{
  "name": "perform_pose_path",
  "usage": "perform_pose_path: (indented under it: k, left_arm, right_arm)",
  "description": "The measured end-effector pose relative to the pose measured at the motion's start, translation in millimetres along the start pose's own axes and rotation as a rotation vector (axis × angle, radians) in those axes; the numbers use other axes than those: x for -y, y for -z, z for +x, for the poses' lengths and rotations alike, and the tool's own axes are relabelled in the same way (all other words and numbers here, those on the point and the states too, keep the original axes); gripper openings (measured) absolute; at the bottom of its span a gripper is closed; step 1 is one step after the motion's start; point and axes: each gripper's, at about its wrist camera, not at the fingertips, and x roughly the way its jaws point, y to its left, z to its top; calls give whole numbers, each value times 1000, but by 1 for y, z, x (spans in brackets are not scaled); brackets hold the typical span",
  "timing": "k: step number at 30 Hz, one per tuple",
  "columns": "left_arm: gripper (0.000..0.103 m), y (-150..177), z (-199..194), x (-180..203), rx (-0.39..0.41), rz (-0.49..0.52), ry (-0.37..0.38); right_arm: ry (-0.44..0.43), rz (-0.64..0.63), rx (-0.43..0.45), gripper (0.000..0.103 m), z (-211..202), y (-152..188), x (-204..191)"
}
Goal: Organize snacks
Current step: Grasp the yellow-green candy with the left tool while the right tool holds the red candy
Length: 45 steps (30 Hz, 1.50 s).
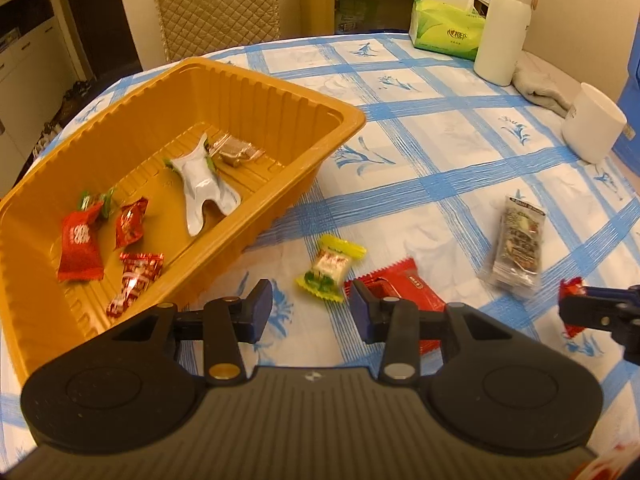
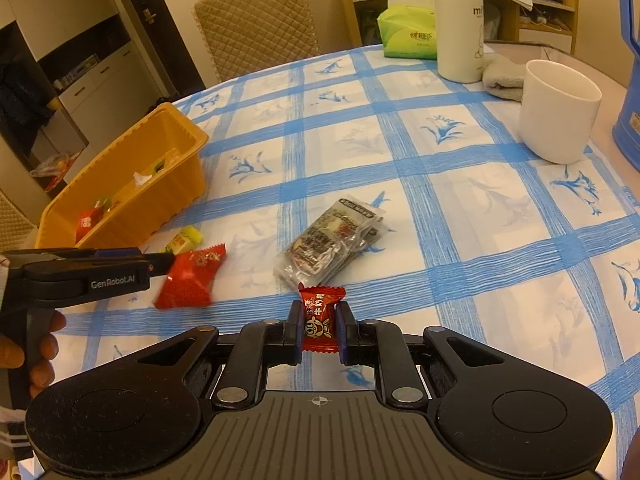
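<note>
Right wrist | right tongs (image 2: 319, 330) grasping red candy (image 2: 321, 320) | left tongs (image 1: 311, 309) released, beside tray (image 1: 280, 216) edge

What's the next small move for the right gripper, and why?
Probably carry it over to the orange tray and let go there. The right gripper has its jaws shut on a small red candy, and the tray already holds several wrapped sweets.

My left wrist camera looks steeply down, close over the orange tray (image 1: 280, 92); my right sits farther right. Both share the checked surface (image 2: 460, 184) and tray.
</note>
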Motion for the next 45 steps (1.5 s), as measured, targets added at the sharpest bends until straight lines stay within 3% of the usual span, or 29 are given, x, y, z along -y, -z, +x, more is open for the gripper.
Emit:
perform_pose_path:
  k: [4, 25, 45]
  left_arm:
    - [32, -3, 9, 3, -6, 29, 0]
    - [25, 1, 12, 16, -4, 112, 56]
    - [26, 88, -63, -22, -145, 30, 89]
  right_arm:
    - [5, 12, -3, 17, 1, -1, 5]
    - [11, 22, -12, 17, 2, 0, 12]
    - [-63, -3, -43, 17, -8, 18, -7]
